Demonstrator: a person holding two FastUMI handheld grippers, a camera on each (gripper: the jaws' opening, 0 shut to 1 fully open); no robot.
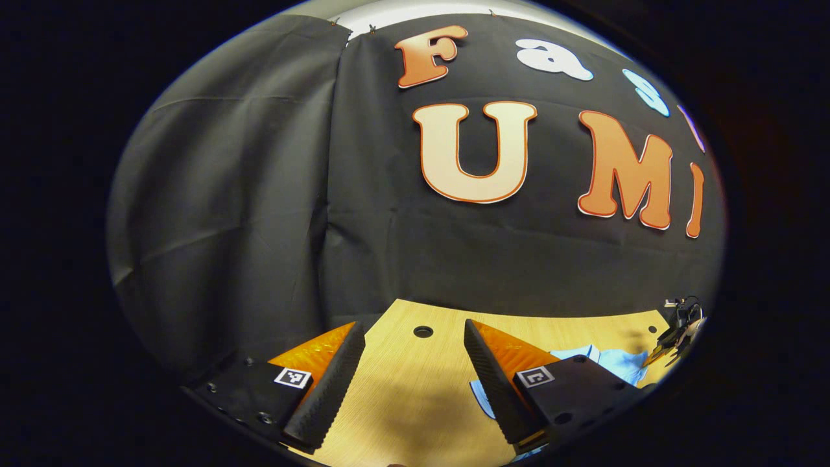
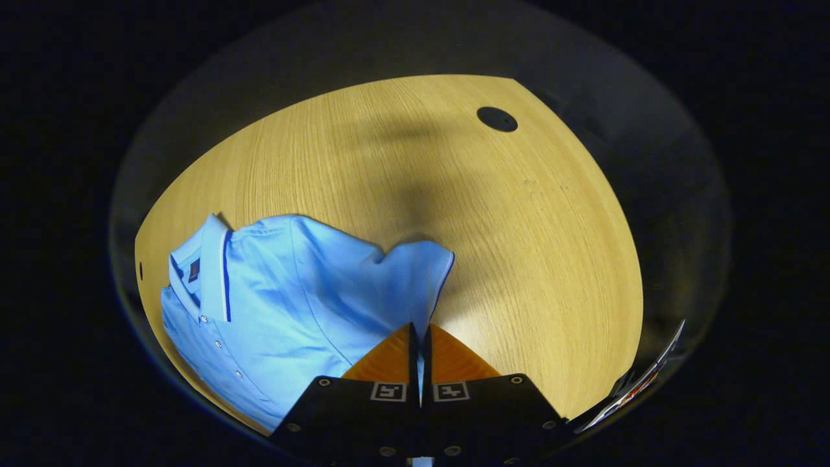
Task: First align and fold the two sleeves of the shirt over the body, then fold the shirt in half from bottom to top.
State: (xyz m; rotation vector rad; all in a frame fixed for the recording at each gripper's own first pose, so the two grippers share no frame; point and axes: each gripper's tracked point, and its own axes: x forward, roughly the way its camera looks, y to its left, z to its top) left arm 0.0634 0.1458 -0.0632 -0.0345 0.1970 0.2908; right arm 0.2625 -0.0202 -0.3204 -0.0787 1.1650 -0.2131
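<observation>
A light blue polo shirt (image 2: 279,305) lies on the wooden table (image 2: 519,227), buttons up, its collar (image 2: 213,272) toward the left of the right gripper view. My right gripper (image 2: 420,334) is shut on the edge of the short sleeve (image 2: 415,272), and a thin strip of blue cloth shows between its fingers. My left gripper (image 1: 412,324) hovers open over bare wood with nothing between its fingers. In the left gripper view, part of the shirt (image 1: 613,363) shows past the right finger, and the other gripper (image 1: 677,329) is small at the far right.
A round hole (image 2: 497,119) is cut in the tabletop near the far edge; the same kind of hole (image 1: 423,331) lies just ahead of the left gripper. The black cloth wall (image 1: 389,246) rises behind the table. Bare wood spreads to the right of the shirt.
</observation>
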